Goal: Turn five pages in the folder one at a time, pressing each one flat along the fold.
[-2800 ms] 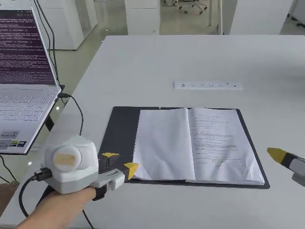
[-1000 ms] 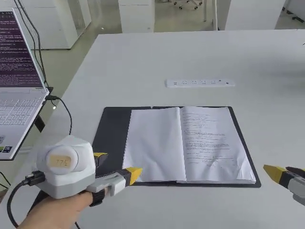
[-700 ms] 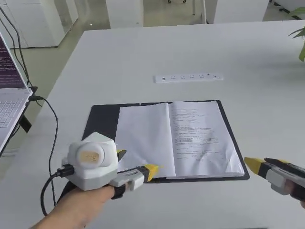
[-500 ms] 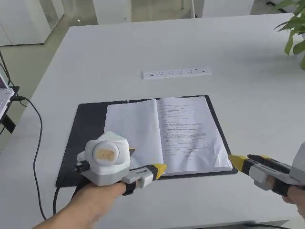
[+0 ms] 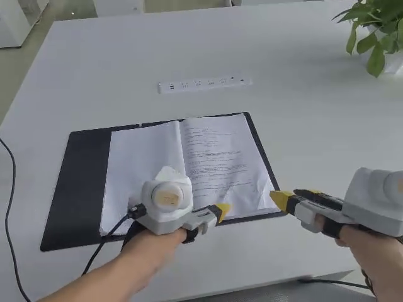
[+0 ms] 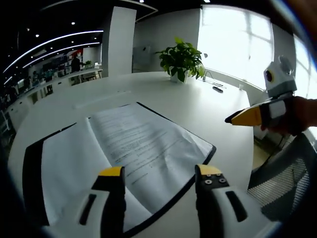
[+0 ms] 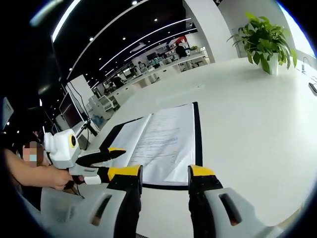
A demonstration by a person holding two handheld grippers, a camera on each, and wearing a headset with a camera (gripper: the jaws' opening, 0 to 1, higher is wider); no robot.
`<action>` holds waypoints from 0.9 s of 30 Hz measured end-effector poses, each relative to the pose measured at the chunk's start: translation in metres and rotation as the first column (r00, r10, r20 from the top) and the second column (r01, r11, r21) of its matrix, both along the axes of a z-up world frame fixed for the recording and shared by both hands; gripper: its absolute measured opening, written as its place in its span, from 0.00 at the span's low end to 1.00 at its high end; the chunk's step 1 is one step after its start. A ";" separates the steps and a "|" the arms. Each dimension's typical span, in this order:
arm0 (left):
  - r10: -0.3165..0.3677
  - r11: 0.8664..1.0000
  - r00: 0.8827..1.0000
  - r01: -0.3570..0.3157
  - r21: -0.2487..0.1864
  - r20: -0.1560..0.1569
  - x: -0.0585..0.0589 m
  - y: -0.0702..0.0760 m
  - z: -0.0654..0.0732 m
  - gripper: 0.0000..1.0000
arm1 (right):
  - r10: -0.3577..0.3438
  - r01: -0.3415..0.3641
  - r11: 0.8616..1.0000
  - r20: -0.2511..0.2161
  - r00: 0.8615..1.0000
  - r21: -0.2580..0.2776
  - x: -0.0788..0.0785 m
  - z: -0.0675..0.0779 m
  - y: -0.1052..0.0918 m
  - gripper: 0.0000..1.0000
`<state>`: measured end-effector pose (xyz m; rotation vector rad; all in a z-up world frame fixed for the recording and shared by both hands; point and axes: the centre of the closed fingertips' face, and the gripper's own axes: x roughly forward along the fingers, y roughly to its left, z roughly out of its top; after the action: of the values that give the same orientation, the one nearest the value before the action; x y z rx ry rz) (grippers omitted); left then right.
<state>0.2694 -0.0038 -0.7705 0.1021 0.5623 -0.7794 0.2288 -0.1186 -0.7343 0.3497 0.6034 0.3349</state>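
Observation:
A black folder lies open on the white table, with a blank white page on its left and a printed page on its right. My left gripper hovers at the folder's near edge, below the printed page, open and holding nothing. In the left gripper view its jaws frame the printed page. My right gripper sits just off the folder's near right corner, open and not touching it. Its own view has the jaws spread before the folder, with the left gripper coming in from the left.
A white power strip lies beyond the folder. A potted plant stands at the far right. A black cable trails along the table's left side. The table's near edge runs just under both hands.
The head camera swung right, so the laptop left the picture. My left gripper moved right along the folder's near edge. My right gripper came in toward the folder's near right corner.

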 end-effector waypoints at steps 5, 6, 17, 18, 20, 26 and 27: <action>-0.007 1.000 1.000 0.007 -0.001 0.012 0.004 -0.019 -0.010 0.57 | 0.007 -0.007 1.000 -0.017 1.000 0.007 0.002 -0.008 0.001 0.35; -0.009 1.000 1.000 0.009 0.007 0.017 0.005 -0.021 -0.012 0.57 | 0.006 -0.005 1.000 -0.017 1.000 0.009 0.003 -0.009 0.001 0.35; 0.019 1.000 0.999 -0.019 0.008 0.041 0.014 -0.048 -0.022 0.57 | -0.014 0.015 1.000 -0.029 0.999 0.024 0.008 -0.017 -0.003 0.34; 0.019 1.000 0.999 -0.019 0.013 0.042 0.015 -0.048 -0.023 0.56 | -0.013 0.014 1.000 -0.027 1.000 0.025 0.008 -0.017 -0.003 0.34; 0.028 0.999 0.999 -0.029 0.028 0.039 0.016 -0.048 -0.028 0.56 | -0.008 0.009 1.000 -0.030 1.000 0.021 0.008 -0.018 -0.003 0.34; 0.018 0.997 0.996 -0.025 0.079 0.084 0.017 -0.046 -0.036 0.53 | 0.006 -0.006 1.000 -0.038 0.999 0.010 0.008 -0.023 -0.001 0.34; 0.012 0.996 0.995 -0.020 0.086 0.097 0.017 -0.046 -0.036 0.53 | 0.007 -0.007 1.000 -0.035 0.999 0.011 0.008 -0.023 -0.001 0.34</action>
<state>0.2868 -0.0497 -0.8062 0.2141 0.5043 -0.7305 0.2372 -0.1193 -0.7568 0.3651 0.6376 0.3392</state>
